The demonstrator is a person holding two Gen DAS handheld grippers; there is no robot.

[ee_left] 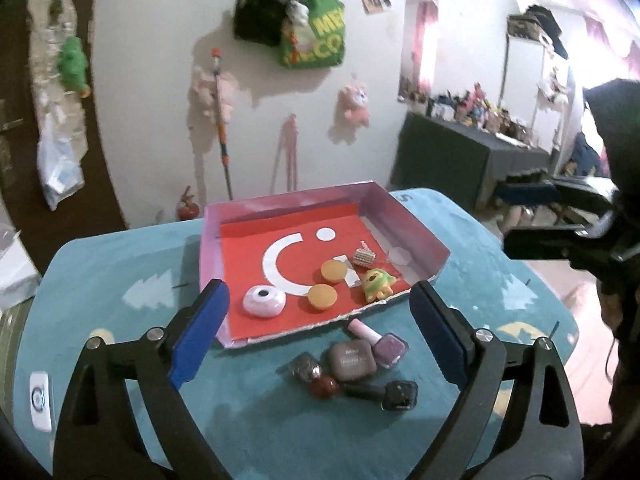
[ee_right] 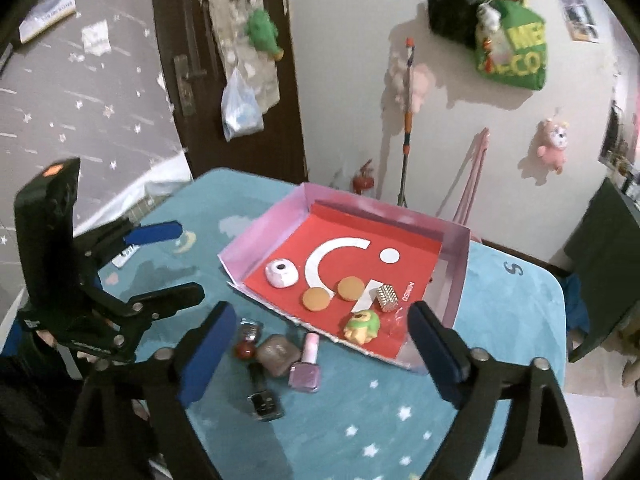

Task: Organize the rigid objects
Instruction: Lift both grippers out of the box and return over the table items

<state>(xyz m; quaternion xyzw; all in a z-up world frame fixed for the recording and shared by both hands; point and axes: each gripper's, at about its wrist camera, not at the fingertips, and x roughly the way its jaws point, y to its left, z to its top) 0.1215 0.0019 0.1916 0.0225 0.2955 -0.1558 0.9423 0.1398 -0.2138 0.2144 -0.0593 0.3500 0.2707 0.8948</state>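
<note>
- Two tongs, left tongs (ee_left: 316, 320) and right tongs (ee_right: 320, 340), hang wide open and empty.
- Small bottles, the lilac bottle (ee_right: 306, 372) among them, lie on the counter (ee_right: 500, 320) just before the red tray (ee_right: 400, 240), directly ahead of both tongs, neither clearly nearer.

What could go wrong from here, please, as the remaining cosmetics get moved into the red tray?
The nail polish bottles and compact lie packed together, so closing on one may knock its neighbours. The round red ball could roll off the table. The tray's near edge looks torn and low, so items might slide out.
</note>
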